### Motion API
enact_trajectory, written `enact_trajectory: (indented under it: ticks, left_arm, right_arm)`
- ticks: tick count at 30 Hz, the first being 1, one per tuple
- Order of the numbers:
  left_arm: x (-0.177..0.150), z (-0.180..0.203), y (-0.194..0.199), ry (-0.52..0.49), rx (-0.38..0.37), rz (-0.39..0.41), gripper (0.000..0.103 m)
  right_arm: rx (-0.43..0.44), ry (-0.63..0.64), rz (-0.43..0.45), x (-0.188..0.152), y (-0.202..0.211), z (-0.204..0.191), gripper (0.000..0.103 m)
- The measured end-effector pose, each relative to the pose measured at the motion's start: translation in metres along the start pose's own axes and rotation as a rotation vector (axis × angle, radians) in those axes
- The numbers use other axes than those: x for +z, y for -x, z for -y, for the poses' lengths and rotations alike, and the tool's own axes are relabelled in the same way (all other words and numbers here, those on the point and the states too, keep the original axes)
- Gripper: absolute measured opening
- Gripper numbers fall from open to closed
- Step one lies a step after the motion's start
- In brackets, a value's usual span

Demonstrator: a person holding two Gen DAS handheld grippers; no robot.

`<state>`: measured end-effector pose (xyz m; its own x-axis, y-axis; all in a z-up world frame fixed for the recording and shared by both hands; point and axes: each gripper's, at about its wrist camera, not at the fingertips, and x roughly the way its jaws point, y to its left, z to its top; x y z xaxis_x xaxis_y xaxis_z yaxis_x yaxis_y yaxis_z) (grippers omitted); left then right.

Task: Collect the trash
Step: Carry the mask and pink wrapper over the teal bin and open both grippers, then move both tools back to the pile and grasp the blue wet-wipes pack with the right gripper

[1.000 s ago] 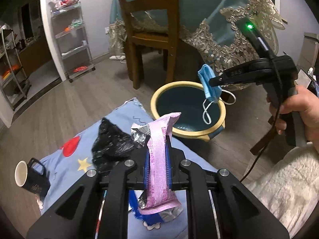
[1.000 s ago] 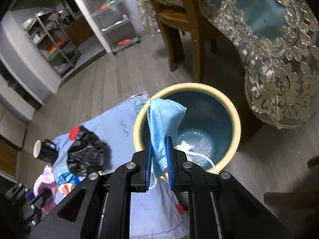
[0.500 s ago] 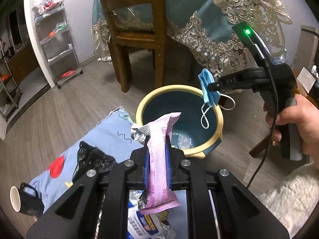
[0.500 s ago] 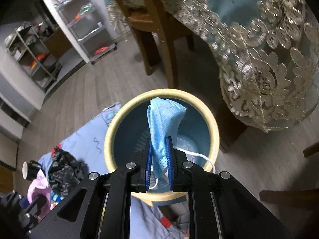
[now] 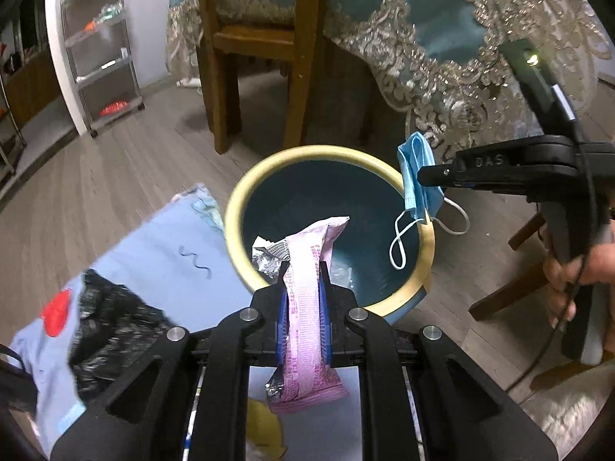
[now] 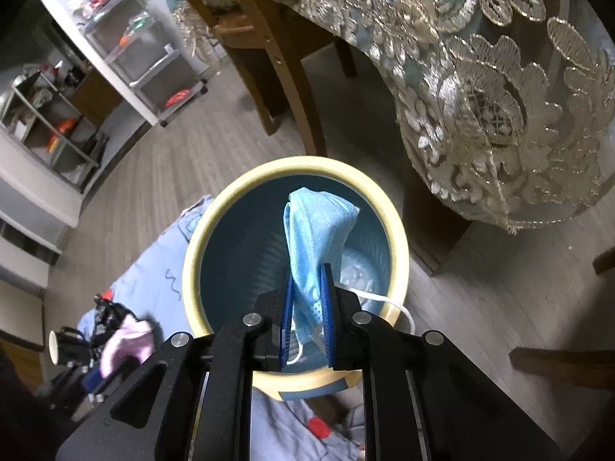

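A round bin (image 5: 330,155) (image 6: 294,167) with a cream rim and teal inside stands on the floor. My left gripper (image 5: 304,269) is shut on a pink snack wrapper (image 5: 307,303), whose top leans over the bin's near rim. My right gripper (image 6: 306,272) is shut on a blue face mask (image 6: 313,230) directly above the bin's opening. In the left wrist view the right gripper (image 5: 426,176) holds the mask (image 5: 417,176) over the bin's right rim, white ear loops dangling. A crumpled black plastic bag (image 5: 103,330) lies on the light blue cloth (image 5: 161,253).
A wooden chair (image 5: 261,38) and a table draped in a lace-edged cloth (image 5: 442,69) stand just behind the bin. A metal shelf rack (image 5: 100,38) is at the far left. A black mug (image 6: 63,345) sits on the cloth's left end. A person's hand (image 5: 576,269) grips the right tool.
Both grippers have moved closer to the bin and lower. The wrapper now overlaps the bin's near rim, and the mask hangs over the bin's opening instead of its near edge.
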<state>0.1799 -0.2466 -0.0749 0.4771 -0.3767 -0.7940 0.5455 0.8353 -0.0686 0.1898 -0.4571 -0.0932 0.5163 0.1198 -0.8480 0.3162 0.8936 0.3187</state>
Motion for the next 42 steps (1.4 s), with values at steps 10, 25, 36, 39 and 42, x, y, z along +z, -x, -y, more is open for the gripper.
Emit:
enact_trajectory:
  ticks: [10,25,36,39,42]
  left_arm:
    - [0.005,0.006,-0.042,-0.05,0.028,-0.038,0.012]
    - [0.018,-0.008,-0.028,-0.028,0.066,0.061,0.087]
    - [-0.016,-0.054,0.071,0.102,0.114,0.105,0.097]
    - [-0.031,-0.072,0.098,0.117,0.175,0.113,0.097]
    - [-0.049,-0.095,0.123,0.124,0.23,0.101,0.097]
  right_arm:
    - [0.002,0.033,0.006,0.006,-0.009,-0.011,0.015]
    - [0.042,-0.01,0.055,0.014,-0.002,-0.007,0.056]
    - [0.063,0.144,0.121,0.0,0.034,-0.053,0.093]
    - [0.056,0.211,0.133,-0.006,0.043,-0.076,0.094]
    - [0.07,0.263,0.161,-0.018,0.057,-0.1,0.096]
